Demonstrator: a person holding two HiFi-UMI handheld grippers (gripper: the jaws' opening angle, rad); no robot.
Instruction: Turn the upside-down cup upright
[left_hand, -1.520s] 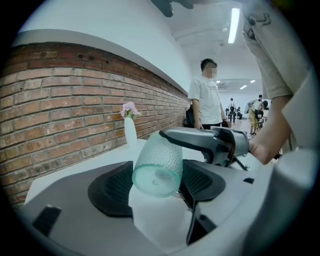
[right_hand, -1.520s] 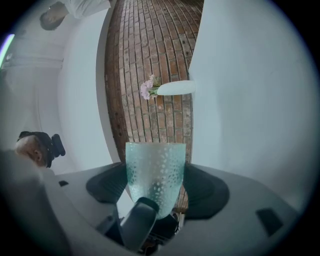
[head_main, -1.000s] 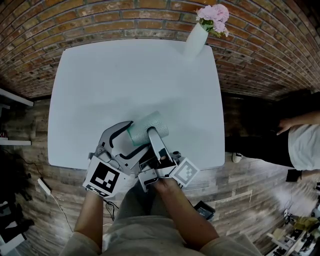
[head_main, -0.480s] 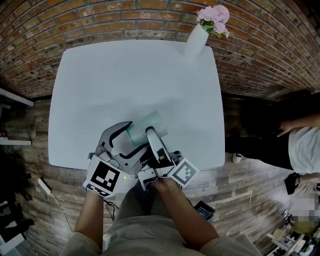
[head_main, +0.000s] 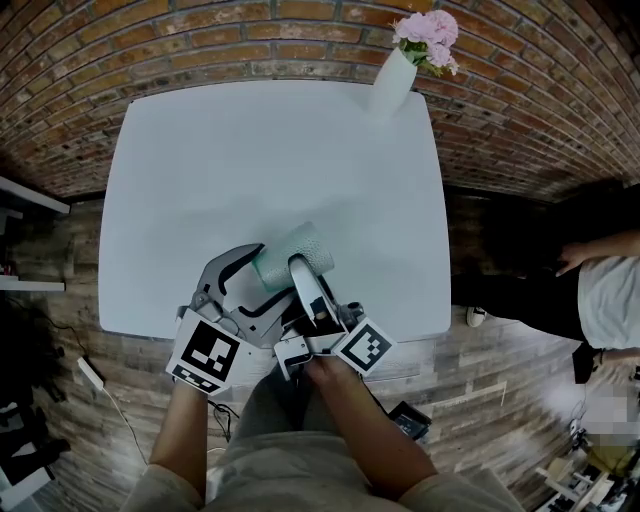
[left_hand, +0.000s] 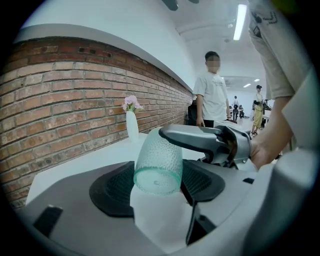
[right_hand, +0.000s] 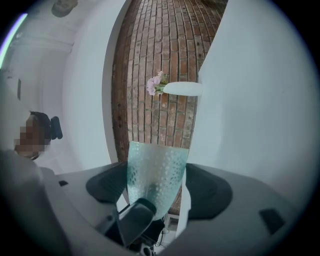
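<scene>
A teal dimpled glass cup (head_main: 297, 250) is held tilted just above the white table (head_main: 270, 150), near its front edge. My left gripper (head_main: 268, 272) comes in from the lower left and my right gripper (head_main: 300, 266) from below, and both sets of jaws close around the cup. In the left gripper view the cup (left_hand: 159, 165) shows its base between the two pads, with one of the right gripper's fingers (left_hand: 200, 140) lying across its top. In the right gripper view the cup (right_hand: 156, 172) stands between the pads, and a left gripper finger (right_hand: 135, 220) crosses its lower part.
A white vase with pink flowers (head_main: 392, 78) stands at the table's far right corner. A brick wall runs behind the table. A person in a white shirt (head_main: 600, 290) stands on the wooden floor to the right of the table.
The right gripper has twisted a little, and its marker cube has shifted slightly left. The cup and the left gripper have barely moved.
</scene>
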